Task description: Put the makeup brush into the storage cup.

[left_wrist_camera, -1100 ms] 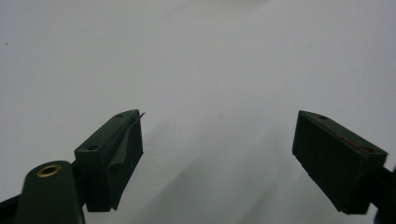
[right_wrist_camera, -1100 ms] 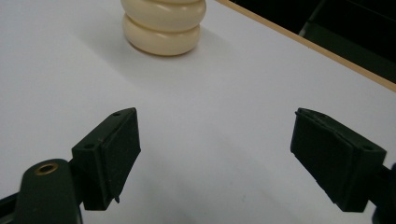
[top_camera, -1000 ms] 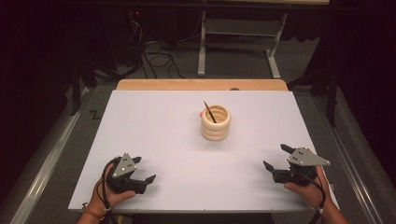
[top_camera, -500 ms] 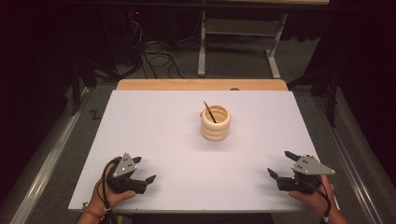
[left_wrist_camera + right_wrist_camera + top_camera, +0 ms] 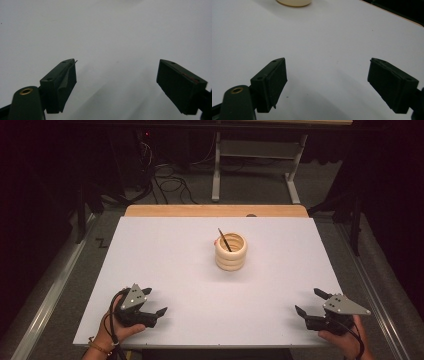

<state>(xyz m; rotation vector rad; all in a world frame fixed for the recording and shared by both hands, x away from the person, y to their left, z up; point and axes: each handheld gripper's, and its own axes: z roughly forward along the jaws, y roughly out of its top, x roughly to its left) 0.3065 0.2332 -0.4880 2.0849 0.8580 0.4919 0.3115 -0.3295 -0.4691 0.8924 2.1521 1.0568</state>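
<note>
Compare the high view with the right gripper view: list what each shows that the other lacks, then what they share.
High view alone: the left hand-held gripper with jaws open, both hands, the thin dark stick leaning inside the stack of wooden rings, the table's wooden far edge, and the floor with cables and a metal stand.
Right gripper view alone: a close look at the inner faces of the right hand-held gripper, jaws wide apart with nothing between them.
Shared: the white table top, the ring stack's base, and the right hand-held gripper itself.
</note>
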